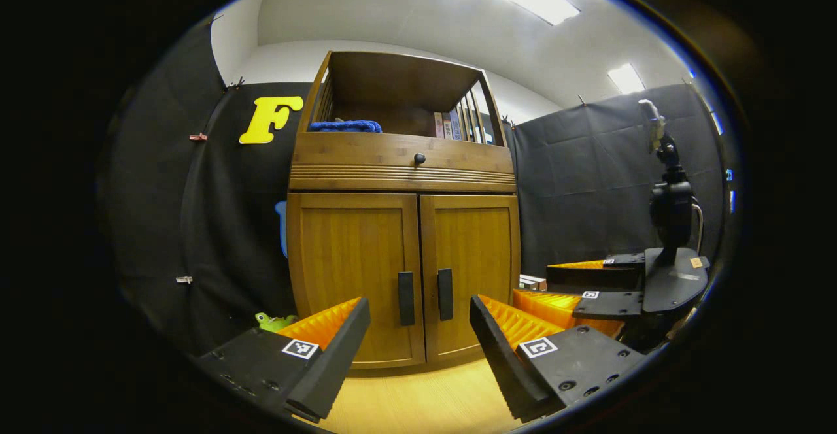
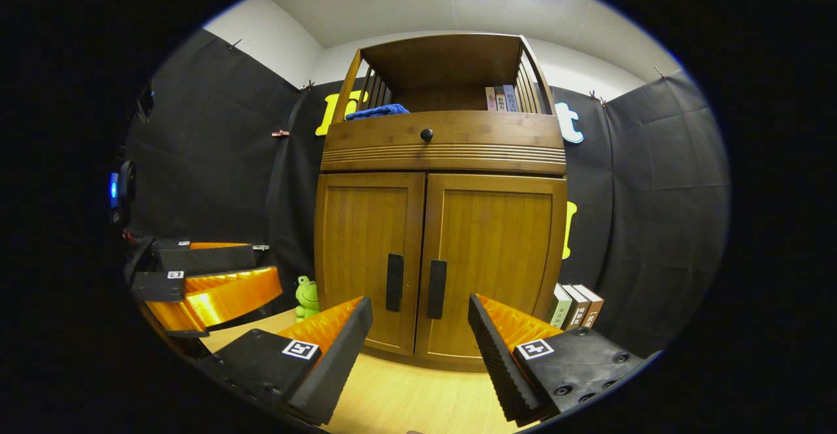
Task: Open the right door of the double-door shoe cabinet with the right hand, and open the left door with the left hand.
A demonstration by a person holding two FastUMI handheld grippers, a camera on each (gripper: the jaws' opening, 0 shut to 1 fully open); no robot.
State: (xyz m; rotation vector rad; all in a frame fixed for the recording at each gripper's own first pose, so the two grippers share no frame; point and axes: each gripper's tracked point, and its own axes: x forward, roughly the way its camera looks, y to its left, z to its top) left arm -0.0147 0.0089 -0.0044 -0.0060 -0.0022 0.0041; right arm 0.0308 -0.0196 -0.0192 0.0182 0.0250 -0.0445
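In the left gripper view, the left gripper (image 1: 418, 349) stands with its jaws spread wide and nothing between them, its two fingers framing the gap at 6 o'clock. Straight ahead at 12 o'clock from that gap, well apart from the fingertips, rises the shoe cabinet (image 1: 402, 179), with both doors closed flush: the left door (image 1: 353, 270) and the right door (image 1: 477, 257) meet at the centre, each carrying a dark vertical handle (image 1: 406, 298) beside the seam. At 3 o'clock in this view the right gripper (image 1: 588, 290) is seen side-on, and its jaws are parted too. In the right gripper view, that gripper's own jaws are released, holding nothing, with the closed cabinet again at 12 o'clock. A drawer with a round knob (image 2: 426, 134) sits above the doors, and a blue cloth (image 2: 376, 112) lies on the open shelf. A green frog toy (image 2: 305, 297) stands at 9 o'clock beside the cabinet's base, and some books (image 2: 575, 306) lean at 3 o'clock.
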